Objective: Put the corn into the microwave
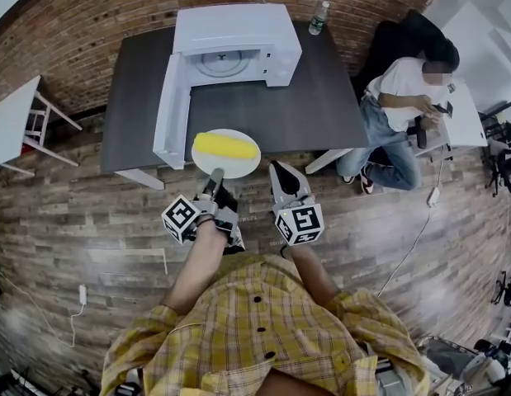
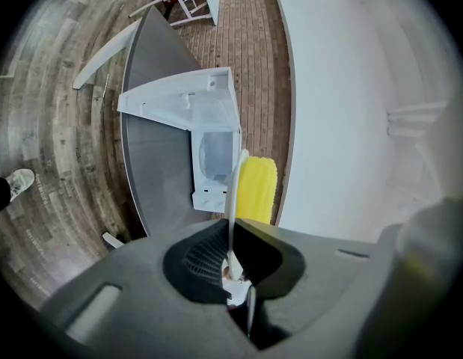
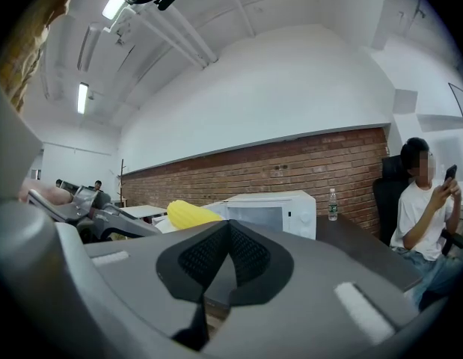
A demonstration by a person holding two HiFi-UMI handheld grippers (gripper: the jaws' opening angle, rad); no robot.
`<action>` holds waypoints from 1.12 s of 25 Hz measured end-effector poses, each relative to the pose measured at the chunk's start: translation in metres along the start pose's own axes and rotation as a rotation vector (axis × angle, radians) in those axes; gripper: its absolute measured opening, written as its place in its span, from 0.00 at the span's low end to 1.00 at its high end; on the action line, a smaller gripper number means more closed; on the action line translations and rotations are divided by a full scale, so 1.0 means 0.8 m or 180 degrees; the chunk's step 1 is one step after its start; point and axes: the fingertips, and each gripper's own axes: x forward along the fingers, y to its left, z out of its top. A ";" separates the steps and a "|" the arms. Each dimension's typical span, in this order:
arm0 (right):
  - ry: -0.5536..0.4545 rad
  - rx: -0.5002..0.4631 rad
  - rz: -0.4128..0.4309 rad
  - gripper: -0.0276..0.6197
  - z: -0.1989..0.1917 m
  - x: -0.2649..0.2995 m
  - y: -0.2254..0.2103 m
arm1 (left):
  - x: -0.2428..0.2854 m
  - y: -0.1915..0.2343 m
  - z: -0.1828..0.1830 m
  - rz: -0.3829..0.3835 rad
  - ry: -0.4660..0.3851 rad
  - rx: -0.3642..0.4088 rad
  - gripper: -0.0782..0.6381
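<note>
Currently my left jaws (image 1: 215,176) are clamped on the near rim of the white plate (image 1: 240,168). The corn (image 1: 226,145) lies crosswise on that plate, just beyond their tips. From the head view the plate overlaps the counter's (image 1: 321,106) near edge, in front of the open microwave (image 1: 234,35). My right jaws (image 1: 280,173) are pressed together on nothing, just beside the plate.

Left cube (image 1: 182,218): black-and-white square pattern only; you can read no letters or digits on it.
Right cube (image 1: 300,223): same kind of pattern, nothing you can read.
Microwave (image 1: 234,44): no brand or panel print you can make out.
Bottle (image 1: 319,19): label too small for you to read.
</note>
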 end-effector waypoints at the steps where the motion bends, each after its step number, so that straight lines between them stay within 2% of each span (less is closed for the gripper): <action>1: 0.0007 -0.0014 -0.0005 0.05 0.001 0.009 -0.002 | 0.006 0.000 0.005 -0.0005 0.0010 -0.0005 0.13; 6: 0.0053 -0.0081 -0.0028 0.05 0.004 0.043 -0.008 | 0.025 0.017 0.025 0.0200 0.0072 0.0073 0.13; 16: 0.0035 -0.0068 -0.0175 0.05 0.009 0.073 -0.017 | 0.046 0.016 0.046 0.0214 0.0189 0.0098 0.14; 28: -0.0065 0.0049 -0.0012 0.05 0.015 0.117 -0.033 | 0.081 0.018 0.066 0.0222 0.0094 0.0054 0.14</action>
